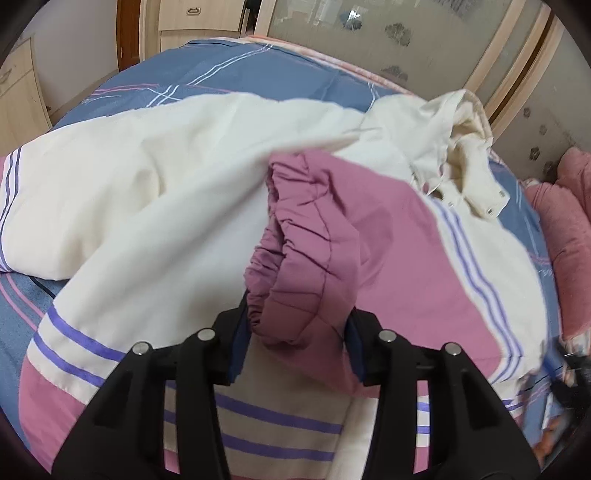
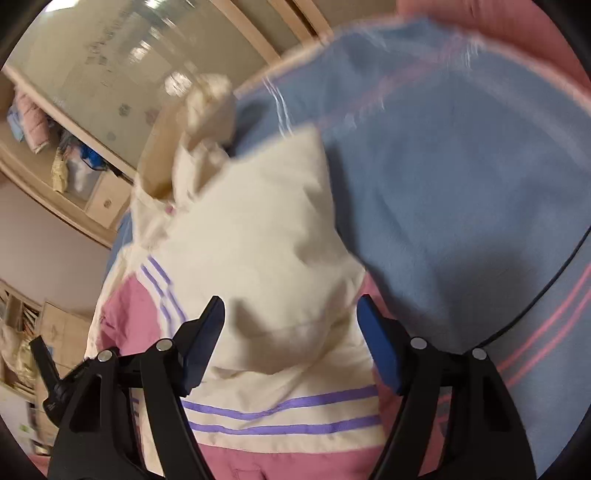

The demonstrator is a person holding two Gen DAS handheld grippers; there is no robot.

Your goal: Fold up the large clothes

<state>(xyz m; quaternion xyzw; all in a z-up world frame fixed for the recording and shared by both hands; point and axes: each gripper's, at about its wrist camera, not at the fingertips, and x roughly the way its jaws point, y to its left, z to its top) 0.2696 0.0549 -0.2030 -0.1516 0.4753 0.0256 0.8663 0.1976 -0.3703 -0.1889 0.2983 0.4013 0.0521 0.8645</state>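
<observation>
A cream and pink padded jacket [image 1: 177, 192] with purple stripes lies spread on the bed. Its cream hood [image 1: 461, 147] lies at the far right. A pink sleeve [image 1: 388, 236] is folded across the body, its gathered cuff [image 1: 295, 295] between the fingers of my left gripper [image 1: 295, 343]. The jaws stand apart on either side of the cuff; I cannot tell whether they pinch it. In the right wrist view, my right gripper [image 2: 291, 332] is open and hovers over the jacket's cream shoulder [image 2: 258, 258], with the hood [image 2: 207, 107] beyond. That view is blurred.
The bed has a blue quilt with pink and white lines [image 1: 258, 70] [image 2: 443, 184]. Pink pillows [image 1: 569, 221] lie at the right. A wardrobe with frosted sliding doors [image 1: 369, 33] stands behind the bed, and wooden drawers [image 1: 18, 96] stand at the left.
</observation>
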